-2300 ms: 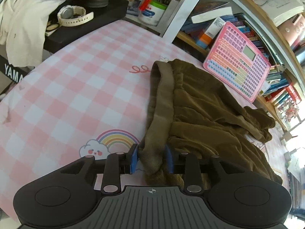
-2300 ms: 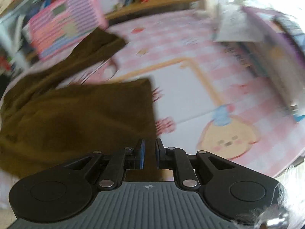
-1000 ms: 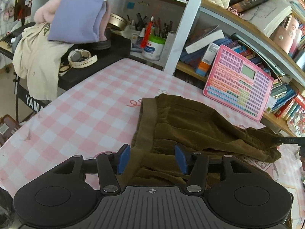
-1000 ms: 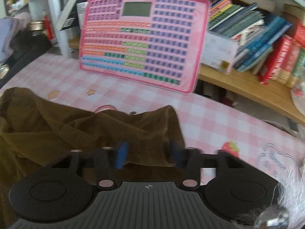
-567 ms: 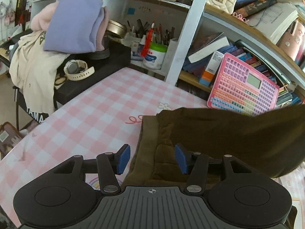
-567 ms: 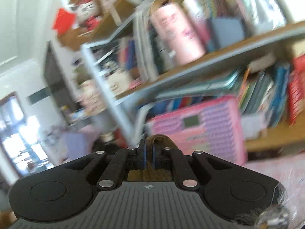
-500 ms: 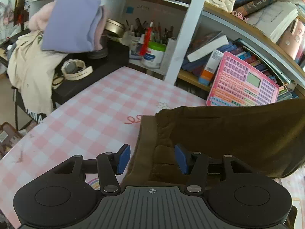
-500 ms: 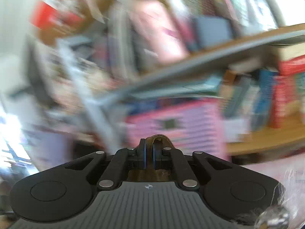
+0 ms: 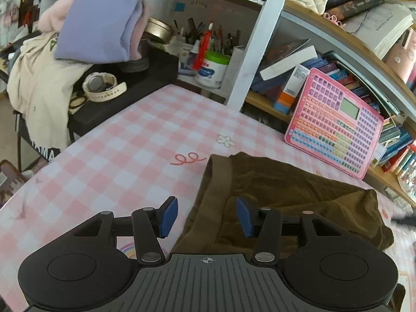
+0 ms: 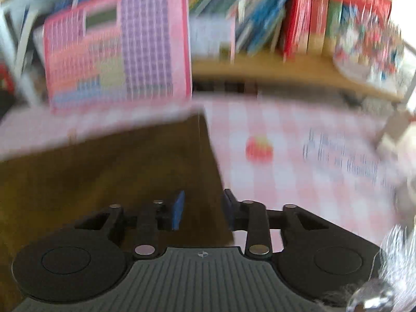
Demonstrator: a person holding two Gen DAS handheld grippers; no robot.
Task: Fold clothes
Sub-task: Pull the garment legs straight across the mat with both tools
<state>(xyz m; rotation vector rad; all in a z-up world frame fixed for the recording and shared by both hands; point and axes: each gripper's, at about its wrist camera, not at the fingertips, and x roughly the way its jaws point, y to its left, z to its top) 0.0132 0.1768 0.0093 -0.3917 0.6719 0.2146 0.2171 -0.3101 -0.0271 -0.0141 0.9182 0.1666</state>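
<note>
A brown corduroy garment (image 9: 293, 195) lies folded over on the pink checked tablecloth (image 9: 124, 156), its elastic waistband (image 9: 215, 182) running along its left side. My left gripper (image 9: 206, 217) hovers open just above the waistband end, its blue pads apart with cloth beneath them. In the blurred right wrist view the same brown garment (image 10: 109, 171) fills the lower left. My right gripper (image 10: 202, 209) stands open over its right edge, holding nothing.
A pink toy keyboard tablet (image 9: 335, 124) leans against the bookshelf (image 9: 338, 39) behind the table. A black side stand (image 9: 124, 88) at the left holds a watch (image 9: 102, 85) and piled clothes (image 9: 98, 20). A white jar (image 9: 212, 67) stands on the low shelf.
The right gripper, which had lifted the far end of the garment up and over, has opened and let it drop folded onto the table. The left gripper stayed open near the waistband.
</note>
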